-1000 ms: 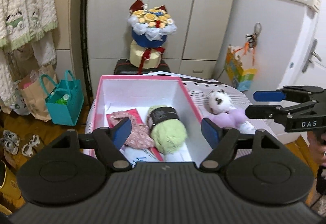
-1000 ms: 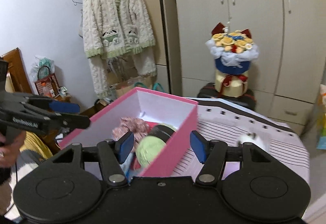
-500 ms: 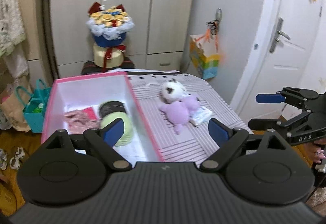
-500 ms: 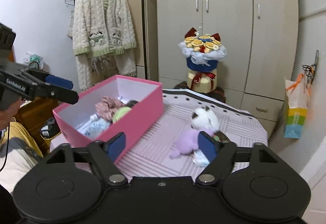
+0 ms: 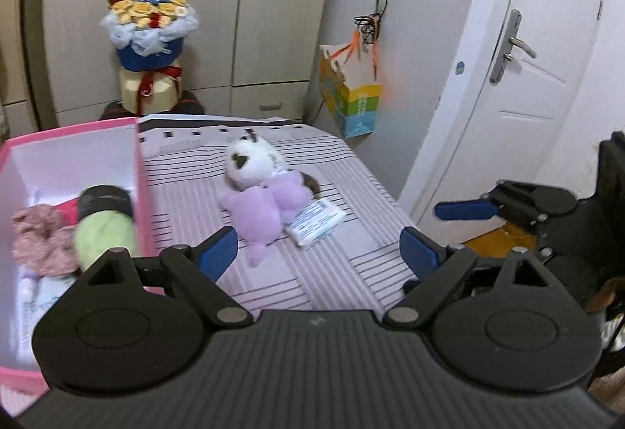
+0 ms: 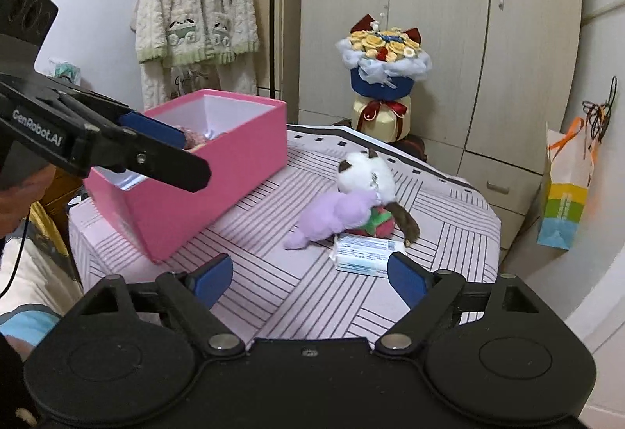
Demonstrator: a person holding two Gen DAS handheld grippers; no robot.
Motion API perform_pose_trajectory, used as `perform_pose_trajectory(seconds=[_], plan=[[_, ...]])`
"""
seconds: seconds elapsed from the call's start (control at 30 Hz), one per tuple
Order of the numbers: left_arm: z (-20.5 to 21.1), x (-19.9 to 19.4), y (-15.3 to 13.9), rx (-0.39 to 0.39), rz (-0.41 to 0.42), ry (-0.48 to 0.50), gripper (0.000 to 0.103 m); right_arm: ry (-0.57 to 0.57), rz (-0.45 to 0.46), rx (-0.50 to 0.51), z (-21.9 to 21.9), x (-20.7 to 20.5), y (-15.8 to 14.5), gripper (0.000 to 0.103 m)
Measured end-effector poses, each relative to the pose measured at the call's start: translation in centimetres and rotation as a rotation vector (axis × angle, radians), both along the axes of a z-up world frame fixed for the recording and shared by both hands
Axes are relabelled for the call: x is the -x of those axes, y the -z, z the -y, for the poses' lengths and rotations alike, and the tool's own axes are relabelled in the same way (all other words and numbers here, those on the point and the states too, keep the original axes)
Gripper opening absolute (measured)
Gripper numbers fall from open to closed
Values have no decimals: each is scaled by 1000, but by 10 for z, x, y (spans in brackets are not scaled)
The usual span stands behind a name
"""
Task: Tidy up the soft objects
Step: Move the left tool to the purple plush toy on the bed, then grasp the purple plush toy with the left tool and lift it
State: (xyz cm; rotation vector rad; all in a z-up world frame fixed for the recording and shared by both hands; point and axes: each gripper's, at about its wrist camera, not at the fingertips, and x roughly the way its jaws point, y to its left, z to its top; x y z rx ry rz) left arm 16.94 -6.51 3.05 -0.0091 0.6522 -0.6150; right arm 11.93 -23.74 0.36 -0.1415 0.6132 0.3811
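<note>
Plush toys (image 6: 351, 202) on striped table (image 6: 449, 234), pink box (image 6: 218, 175) beside, left fingers (image 5: 216, 253) apart, right fingers (image 6: 211, 278) opening, empty.

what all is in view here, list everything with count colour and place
storage box: 1, pink outside and white inside, open, on the table's left part
green roll: 1, pale green with a dark band, inside the box
scrunchy fabric: 1, dusty pink, inside the box beside the roll
cat plush: 1, white and brown, on the table
purple plush: 1, lilac, against the cat plush
tissue pack: 1, white and blue, at the plushes' near side
tablecloth: 1, pink, striped
bouquet: 1, yellow flowers, blue wrap, behind the table
cardigan: 1, cream and green, hanging
gift bag: 1, multicoloured, hanging at right
left gripper: open, empty
right gripper: jaws opening, empty
</note>
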Motion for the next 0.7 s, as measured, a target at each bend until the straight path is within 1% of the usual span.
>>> perform_pose_trajectory(seconds=[0.13,0.3,0.47,0.6,0.7], plan=[[17,-20,15,7,-10,-35,91,23,-22,-12,8,-17,20,92],[29,-45,36,42,-71,-68,91,36,-34,-10,10,-37,38,92],[39,-68,58,48,-126,-112,91,40,-45,-1,8,-59,55,92],[42,-85,73,47,-148,-156,91,65,-33,27,5,-74,64,93],[39,-94,79,87,-157,-190,91,19,-13,14,1,-82,64,93]])
